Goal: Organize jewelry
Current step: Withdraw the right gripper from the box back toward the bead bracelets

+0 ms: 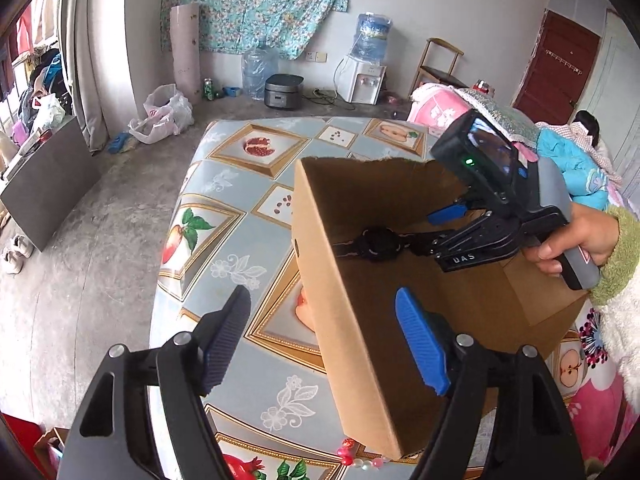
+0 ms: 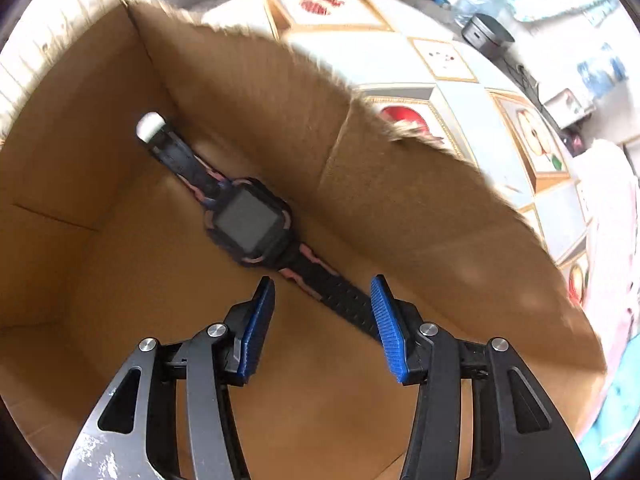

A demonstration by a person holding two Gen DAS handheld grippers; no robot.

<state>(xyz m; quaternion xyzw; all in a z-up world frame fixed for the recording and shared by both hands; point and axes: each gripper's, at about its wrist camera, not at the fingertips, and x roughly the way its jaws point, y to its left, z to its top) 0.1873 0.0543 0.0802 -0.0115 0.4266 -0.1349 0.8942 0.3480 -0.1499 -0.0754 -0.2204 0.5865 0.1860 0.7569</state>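
The right gripper [image 2: 322,320] reached into the open cardboard box [image 2: 120,240] with its blue pads spread apart, gripping nothing; the black-and-pink smartwatch [image 2: 248,222] lay on the box floor along the far wall, its strap passing between the pads. The left gripper [image 1: 320,336], spread wide, straddled the box's near wall above the fruit-print tablecloth [image 1: 224,208], where a bead bracelet [image 1: 356,458] lay beside the box

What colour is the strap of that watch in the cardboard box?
The watch strap is black with pink trim, clearest in the right wrist view.
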